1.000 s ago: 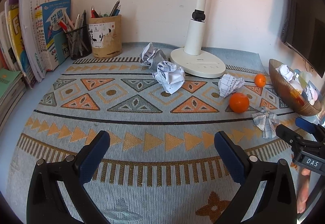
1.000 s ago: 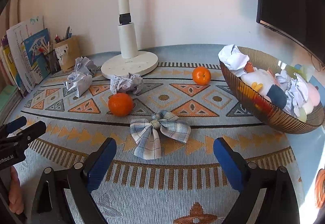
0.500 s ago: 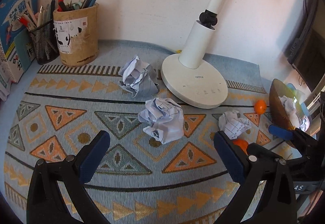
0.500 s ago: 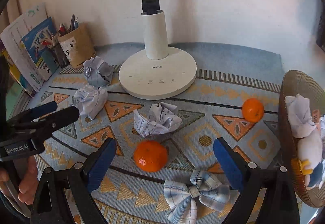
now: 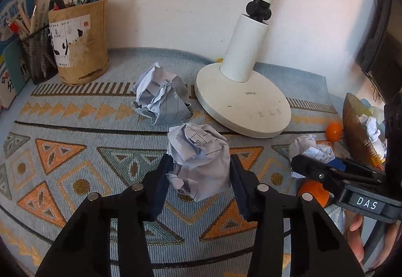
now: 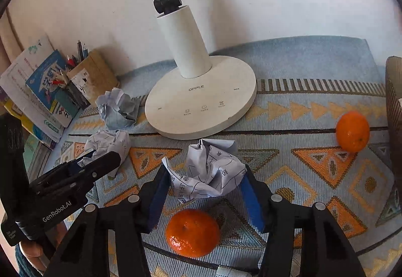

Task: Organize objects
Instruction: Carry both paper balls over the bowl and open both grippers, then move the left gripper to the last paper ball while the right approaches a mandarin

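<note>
On the patterned mat, my left gripper (image 5: 200, 164) is closing its jaws on a crumpled paper ball (image 5: 201, 151), and both blue pads touch its sides. My right gripper (image 6: 204, 174) is likewise closing on another crumpled paper ball (image 6: 211, 169) that fills the gap between its pads. A third paper ball (image 5: 162, 96) lies free near the lamp base. One orange (image 6: 192, 233) sits just under the right gripper's fingers, and a second orange (image 6: 353, 131) rests far right beside the woven bowl (image 5: 356, 131), which holds paper and toys.
The white lamp base (image 6: 201, 101) stands right behind both paper balls. A brown pen holder (image 5: 80, 43) and a mesh pen cup (image 5: 37, 56) stand at the back left, with books (image 6: 37, 93) beside them. The two grippers work close side by side.
Both grippers moved forward over the mat toward the lamp and went from wide open to closed around a paper ball each.
</note>
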Action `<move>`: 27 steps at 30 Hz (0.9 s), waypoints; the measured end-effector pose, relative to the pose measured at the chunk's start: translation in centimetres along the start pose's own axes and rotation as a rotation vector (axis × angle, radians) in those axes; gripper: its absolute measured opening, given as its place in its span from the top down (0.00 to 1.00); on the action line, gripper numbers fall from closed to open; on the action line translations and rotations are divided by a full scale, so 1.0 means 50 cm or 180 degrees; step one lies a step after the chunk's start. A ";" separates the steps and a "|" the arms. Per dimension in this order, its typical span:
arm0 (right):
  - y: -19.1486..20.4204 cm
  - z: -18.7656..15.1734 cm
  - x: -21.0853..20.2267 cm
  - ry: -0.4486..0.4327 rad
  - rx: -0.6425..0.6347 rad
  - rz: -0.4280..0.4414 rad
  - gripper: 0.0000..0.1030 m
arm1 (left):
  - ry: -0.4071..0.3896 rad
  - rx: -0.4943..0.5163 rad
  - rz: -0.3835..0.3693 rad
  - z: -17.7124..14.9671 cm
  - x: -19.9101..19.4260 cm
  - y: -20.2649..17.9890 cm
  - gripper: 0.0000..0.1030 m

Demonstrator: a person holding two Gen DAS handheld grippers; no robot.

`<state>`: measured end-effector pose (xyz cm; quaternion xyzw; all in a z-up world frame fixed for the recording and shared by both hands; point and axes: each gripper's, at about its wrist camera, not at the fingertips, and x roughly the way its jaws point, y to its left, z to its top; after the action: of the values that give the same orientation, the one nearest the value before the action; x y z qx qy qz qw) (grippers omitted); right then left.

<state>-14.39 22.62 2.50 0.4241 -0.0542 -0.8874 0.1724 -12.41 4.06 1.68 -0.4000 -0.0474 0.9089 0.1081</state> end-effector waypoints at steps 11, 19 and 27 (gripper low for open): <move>-0.012 -0.001 -0.223 -0.0934 -0.0093 -0.0215 0.47 | -0.0279 0.0420 0.0346 -0.006 -0.040 -0.093 0.61; -0.211 0.037 -0.500 -0.1653 0.0553 -0.1087 0.46 | -0.0662 0.0613 -0.0686 0.100 -0.152 -0.312 0.61; -0.408 0.057 -0.509 -0.1409 0.1385 -0.1411 0.46 | -0.0589 0.0915 -0.1144 0.123 -0.075 -0.563 0.61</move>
<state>-7.13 50.49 18.06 0.2502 -0.1842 -0.9411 -0.1337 -10.04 30.57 13.38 -0.2808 0.0023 0.9052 0.3189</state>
